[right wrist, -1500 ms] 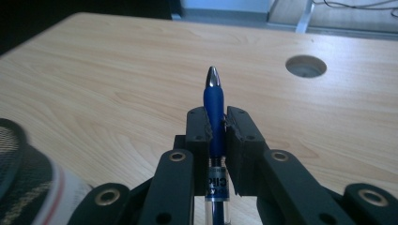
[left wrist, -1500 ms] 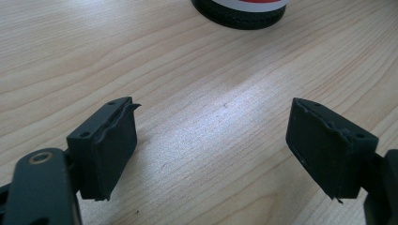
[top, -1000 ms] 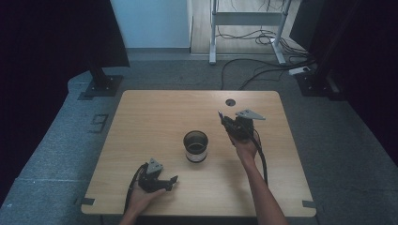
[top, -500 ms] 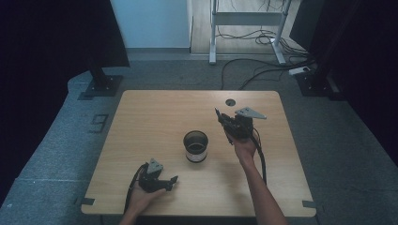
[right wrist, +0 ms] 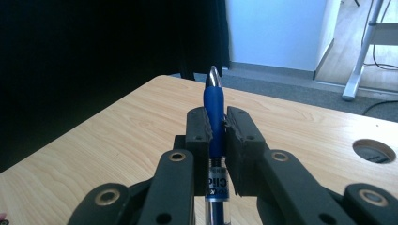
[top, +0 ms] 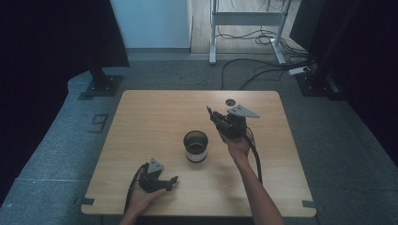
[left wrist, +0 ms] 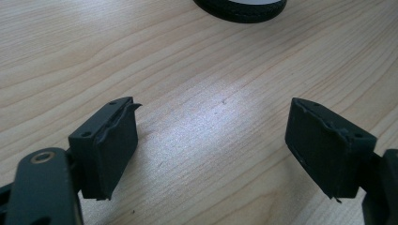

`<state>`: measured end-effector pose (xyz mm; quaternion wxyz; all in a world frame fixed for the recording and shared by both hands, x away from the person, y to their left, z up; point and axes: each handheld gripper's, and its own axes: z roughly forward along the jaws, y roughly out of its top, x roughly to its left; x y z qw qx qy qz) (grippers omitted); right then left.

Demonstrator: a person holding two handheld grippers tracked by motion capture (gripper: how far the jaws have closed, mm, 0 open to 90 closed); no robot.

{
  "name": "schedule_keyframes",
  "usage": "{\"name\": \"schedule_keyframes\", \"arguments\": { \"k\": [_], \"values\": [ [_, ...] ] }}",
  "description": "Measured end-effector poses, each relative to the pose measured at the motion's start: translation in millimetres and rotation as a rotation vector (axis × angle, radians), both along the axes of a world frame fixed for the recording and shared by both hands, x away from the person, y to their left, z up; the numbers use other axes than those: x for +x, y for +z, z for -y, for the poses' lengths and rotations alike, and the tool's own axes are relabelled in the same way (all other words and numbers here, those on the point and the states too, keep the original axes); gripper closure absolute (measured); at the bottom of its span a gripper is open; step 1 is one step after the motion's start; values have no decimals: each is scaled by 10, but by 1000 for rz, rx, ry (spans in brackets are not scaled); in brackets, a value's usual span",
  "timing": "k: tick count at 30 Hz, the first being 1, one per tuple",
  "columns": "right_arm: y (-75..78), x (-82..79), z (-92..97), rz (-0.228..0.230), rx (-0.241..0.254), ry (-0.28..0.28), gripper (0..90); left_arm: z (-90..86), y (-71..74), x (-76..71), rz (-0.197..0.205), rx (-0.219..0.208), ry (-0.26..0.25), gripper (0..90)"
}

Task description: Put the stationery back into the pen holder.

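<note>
While right gripper (right wrist: 218, 140) pinches blue pen (right wrist: 214, 110), left gripper (left wrist: 211, 145) jaws spread, empty, over table (left wrist: 206, 122).

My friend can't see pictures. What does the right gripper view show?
The right gripper has its two black jaws shut on a blue pen, its silver tip pointing up. Behind it are a wooden table with a round hole, and a dark curtain.

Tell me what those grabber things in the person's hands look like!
Both are black. The right gripper wears a grey three-cornered plate on top, and a black cable trails from it along the bare forearm. The left gripper has a smaller grey plate and its own cable. Up close, the jaws end in blocky black pads on arms with round rivets.
</note>
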<state>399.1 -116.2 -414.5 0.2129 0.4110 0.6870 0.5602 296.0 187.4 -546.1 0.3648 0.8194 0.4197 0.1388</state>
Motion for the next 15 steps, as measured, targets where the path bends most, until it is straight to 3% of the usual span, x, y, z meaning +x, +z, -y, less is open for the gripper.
{"name": "schedule_keyframes", "arguments": {
  "k": [15],
  "values": [
    [89,-39,-262,28,3,51,780,4,-1,3,-6,5,-5,177]
  ]
}}
